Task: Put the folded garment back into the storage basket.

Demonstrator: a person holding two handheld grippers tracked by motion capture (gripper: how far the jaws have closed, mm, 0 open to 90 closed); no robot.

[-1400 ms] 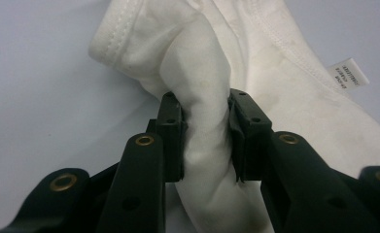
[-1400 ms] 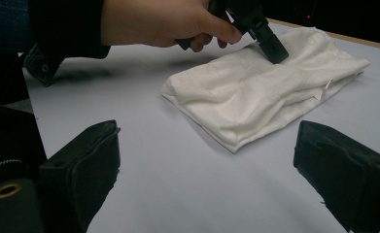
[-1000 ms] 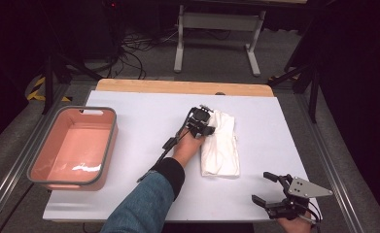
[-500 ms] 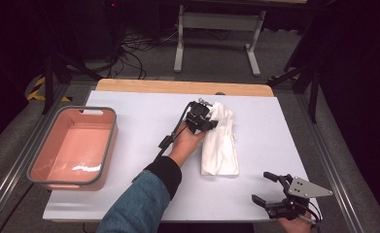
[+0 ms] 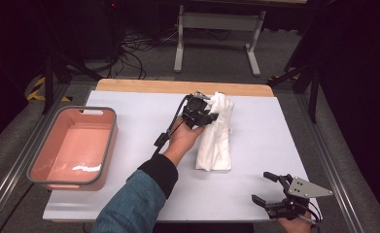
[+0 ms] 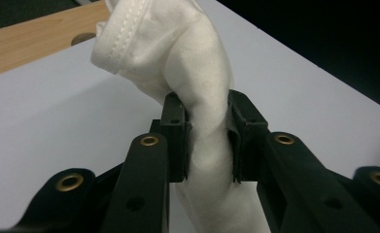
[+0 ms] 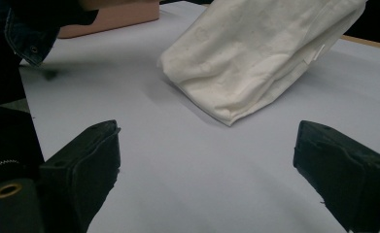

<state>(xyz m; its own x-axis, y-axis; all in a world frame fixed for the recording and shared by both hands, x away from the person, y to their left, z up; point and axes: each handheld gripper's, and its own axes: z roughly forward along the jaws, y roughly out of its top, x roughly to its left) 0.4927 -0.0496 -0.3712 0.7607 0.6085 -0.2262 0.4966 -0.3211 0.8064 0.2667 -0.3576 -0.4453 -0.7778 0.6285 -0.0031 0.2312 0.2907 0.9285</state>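
A white folded cloth (image 5: 216, 138) lies on the white table mat (image 5: 255, 121), its far end lifted and bunched. My left gripper (image 5: 211, 116) is shut on that bunched far end; in the left gripper view the cloth (image 6: 204, 111) is pinched between both pads, with a stitched hem curling above them. My right gripper (image 5: 264, 189) rests near the mat's front right corner, jaws wide open and nothing between them. From the right gripper view the cloth's near end (image 7: 255, 63) lies ahead on the mat, apart from the open gripper (image 7: 207, 155).
A pink rectangular bin (image 5: 73, 145) with a grey rim stands at the left of the mat. A wooden strip (image 5: 178, 87) runs along the far table edge. Metal rails flank the table. A blue sleeve (image 5: 134, 204) reaches in from the bottom.
My left gripper has risen and moved away from me with the cloth's far end, pulling that end up off the mat. The right gripper has stayed in place.
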